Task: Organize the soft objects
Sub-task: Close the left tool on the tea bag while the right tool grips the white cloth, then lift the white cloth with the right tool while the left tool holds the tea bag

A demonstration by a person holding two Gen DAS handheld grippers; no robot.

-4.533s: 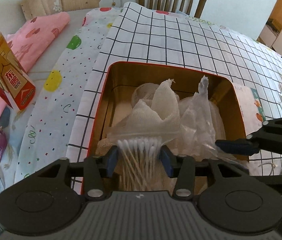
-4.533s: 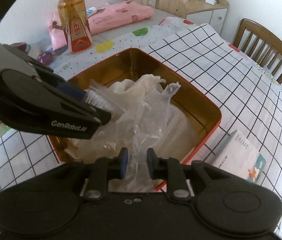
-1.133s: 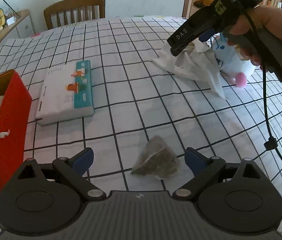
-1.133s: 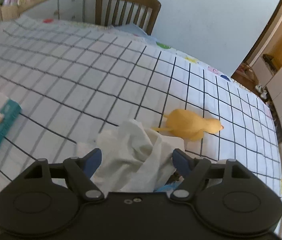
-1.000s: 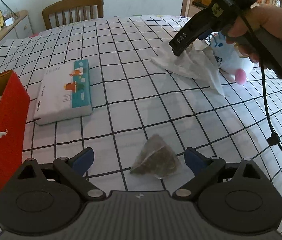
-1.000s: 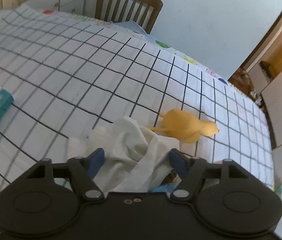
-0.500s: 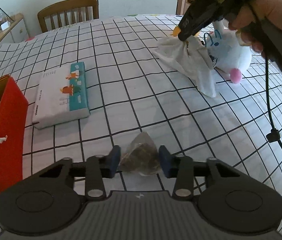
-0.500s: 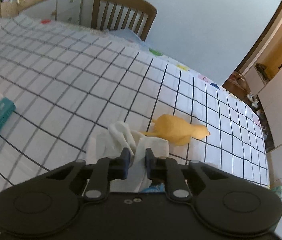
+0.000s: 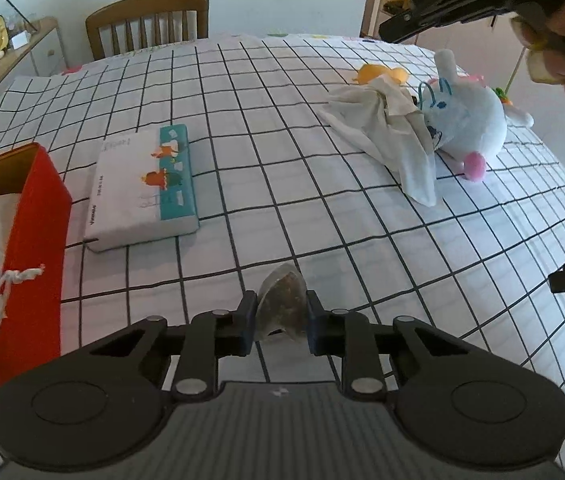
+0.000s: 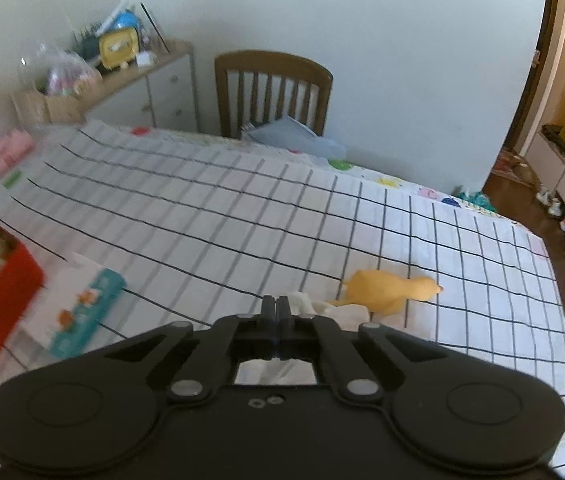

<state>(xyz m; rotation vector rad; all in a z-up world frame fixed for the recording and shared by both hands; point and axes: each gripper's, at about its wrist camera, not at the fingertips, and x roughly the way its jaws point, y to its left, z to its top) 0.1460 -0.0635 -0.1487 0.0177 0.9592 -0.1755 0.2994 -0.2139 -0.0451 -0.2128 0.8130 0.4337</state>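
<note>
My left gripper (image 9: 280,314) is shut on a brownish pyramid tea bag (image 9: 282,304) just above the checked tablecloth. A crumpled white cloth (image 9: 386,128) lies on the table at the far right, against a white plush rabbit (image 9: 466,116). My right gripper (image 10: 276,312) is shut with nothing between its fingers and is raised above the cloth (image 10: 346,312), which lies below it. It also shows high at the top right of the left wrist view (image 9: 406,28). A red tin box (image 9: 38,236) holding soft white items stands at the left.
A white and teal tissue pack (image 9: 142,188) lies between the box and the cloth. An orange rubber duck (image 10: 386,290) sits beyond the cloth. A wooden chair (image 10: 272,92) stands at the table's far edge, with a cluttered sideboard (image 10: 122,80) behind it.
My left gripper closed on the tea bag. My right gripper closed on the white cloth, lifted it, then came away upward shut without it; the cloth lies on the table.
</note>
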